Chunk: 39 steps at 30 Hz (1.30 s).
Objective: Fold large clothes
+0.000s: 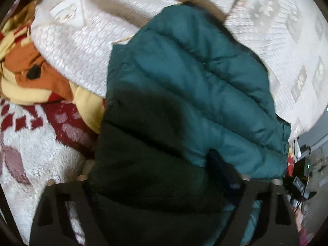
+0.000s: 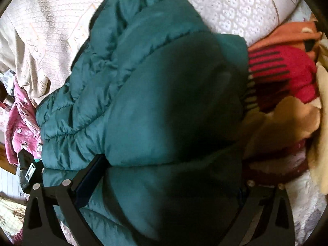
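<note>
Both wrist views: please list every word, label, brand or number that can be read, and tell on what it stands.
None can be read.
Teal puffer jacket: no visible label or brand.
White bedspread: only woven patterns, no letters.
Black device beside the jacket: a pale marking, too small and blurred to read.
Red blanket: dark stripes only.
</note>
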Each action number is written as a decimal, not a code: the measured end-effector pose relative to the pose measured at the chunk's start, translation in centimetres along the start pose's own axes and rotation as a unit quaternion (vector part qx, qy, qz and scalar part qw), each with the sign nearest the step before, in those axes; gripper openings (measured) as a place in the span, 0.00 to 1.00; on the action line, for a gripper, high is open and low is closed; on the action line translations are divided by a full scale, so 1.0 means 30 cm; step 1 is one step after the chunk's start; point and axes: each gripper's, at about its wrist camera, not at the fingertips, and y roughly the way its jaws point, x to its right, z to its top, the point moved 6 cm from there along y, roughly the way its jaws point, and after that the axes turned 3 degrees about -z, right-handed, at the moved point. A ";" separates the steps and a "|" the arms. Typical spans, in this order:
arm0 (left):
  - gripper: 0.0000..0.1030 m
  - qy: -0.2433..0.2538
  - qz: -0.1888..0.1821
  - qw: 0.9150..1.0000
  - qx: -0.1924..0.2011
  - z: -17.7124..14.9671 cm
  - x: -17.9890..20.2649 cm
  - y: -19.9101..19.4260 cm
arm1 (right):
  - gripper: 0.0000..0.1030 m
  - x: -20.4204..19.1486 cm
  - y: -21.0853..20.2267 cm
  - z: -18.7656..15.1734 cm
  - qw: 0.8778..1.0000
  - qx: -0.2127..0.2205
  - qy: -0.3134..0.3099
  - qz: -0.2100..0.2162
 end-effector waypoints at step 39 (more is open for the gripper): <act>0.53 0.135 0.148 0.978 0.067 -0.241 0.133 -0.635 | 0.88 -0.265 -0.660 -0.398 0.978 0.080 -0.079 -0.173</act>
